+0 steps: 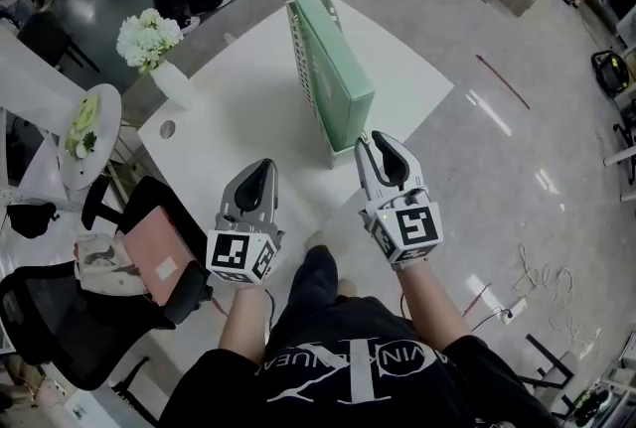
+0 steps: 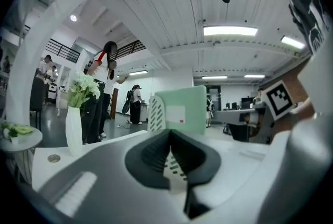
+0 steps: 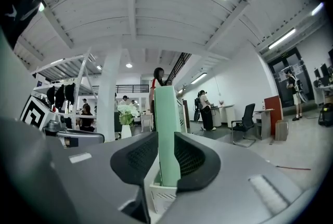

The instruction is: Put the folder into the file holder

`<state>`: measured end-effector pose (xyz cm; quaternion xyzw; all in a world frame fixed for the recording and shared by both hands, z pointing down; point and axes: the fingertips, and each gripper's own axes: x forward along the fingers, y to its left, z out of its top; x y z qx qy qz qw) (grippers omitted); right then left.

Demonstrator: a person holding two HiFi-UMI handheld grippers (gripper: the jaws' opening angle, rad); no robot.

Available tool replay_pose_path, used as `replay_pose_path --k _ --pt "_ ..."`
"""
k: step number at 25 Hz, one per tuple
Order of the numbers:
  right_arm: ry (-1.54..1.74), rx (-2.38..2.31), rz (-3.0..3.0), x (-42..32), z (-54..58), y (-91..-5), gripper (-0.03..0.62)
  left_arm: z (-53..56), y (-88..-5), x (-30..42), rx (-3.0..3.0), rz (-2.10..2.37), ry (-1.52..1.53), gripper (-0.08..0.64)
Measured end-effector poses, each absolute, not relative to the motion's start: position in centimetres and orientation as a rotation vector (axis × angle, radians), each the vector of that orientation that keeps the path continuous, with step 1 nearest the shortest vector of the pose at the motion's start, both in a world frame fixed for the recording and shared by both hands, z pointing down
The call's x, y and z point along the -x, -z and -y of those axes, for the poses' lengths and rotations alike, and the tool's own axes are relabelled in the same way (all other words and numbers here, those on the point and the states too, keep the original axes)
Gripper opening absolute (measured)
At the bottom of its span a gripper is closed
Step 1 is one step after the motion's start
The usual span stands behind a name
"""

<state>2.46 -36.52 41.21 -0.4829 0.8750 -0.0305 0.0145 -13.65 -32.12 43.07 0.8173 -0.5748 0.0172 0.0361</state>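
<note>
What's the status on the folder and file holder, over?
Left gripper shut, empty. Right gripper slightly open, beside the pale green folder, near end. Folder upright in white slotted file holder on white table. Nothing in the way.

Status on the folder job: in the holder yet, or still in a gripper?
Done, by the look of it: the folder stands upright in the file holder on the table. In hand: nothing. The left gripper is shut and empty. The right gripper is open by the holder's near end, with the folder in line with its jaws but not clamped. Left: probably only pulling both grippers clear.
</note>
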Motion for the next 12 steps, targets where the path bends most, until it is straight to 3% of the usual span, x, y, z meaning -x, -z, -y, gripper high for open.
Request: replay_pose_path --k 5,12 --pt "0.077 1.505 -2.763 -3.0 35.4 -40.8 0.042 31.0 -42.4 13.5 -2.517 1.790 -0.055 0.000" --pt "0.049 1.457 -2.794 -3.8 33.5 -39.6 0.008 29.4 -41.2 13.3 -2.514 1.820 -0.032 0.000"
